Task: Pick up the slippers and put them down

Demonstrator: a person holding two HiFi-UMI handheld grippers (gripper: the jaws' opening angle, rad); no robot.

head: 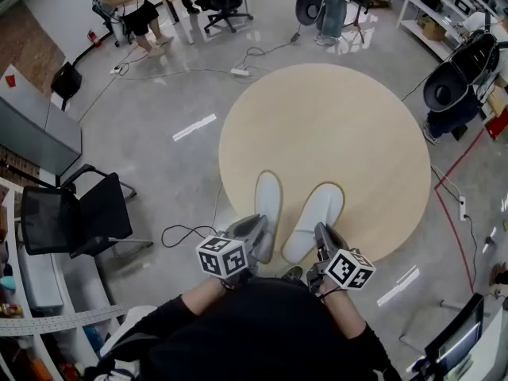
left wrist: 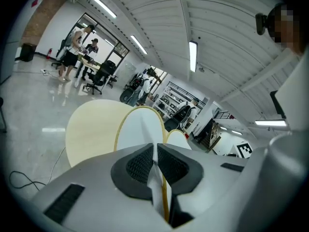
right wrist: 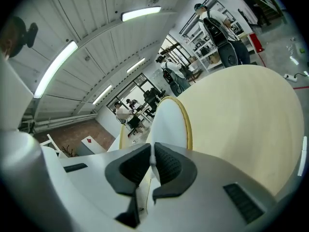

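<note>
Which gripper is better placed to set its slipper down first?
Right, narrowly: right gripper holds the right slipper fully over the table; left gripper holds the left slipper with its heel at the rim.

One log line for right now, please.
left gripper: shut on left slipper, near end | right gripper: shut on right slipper, near end | slippers: side by side, table near edge

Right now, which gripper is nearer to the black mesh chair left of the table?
Left. The left gripper, shut on a slipper, is right of the chair; the right gripper, holding the other slipper, is farther right.
</note>
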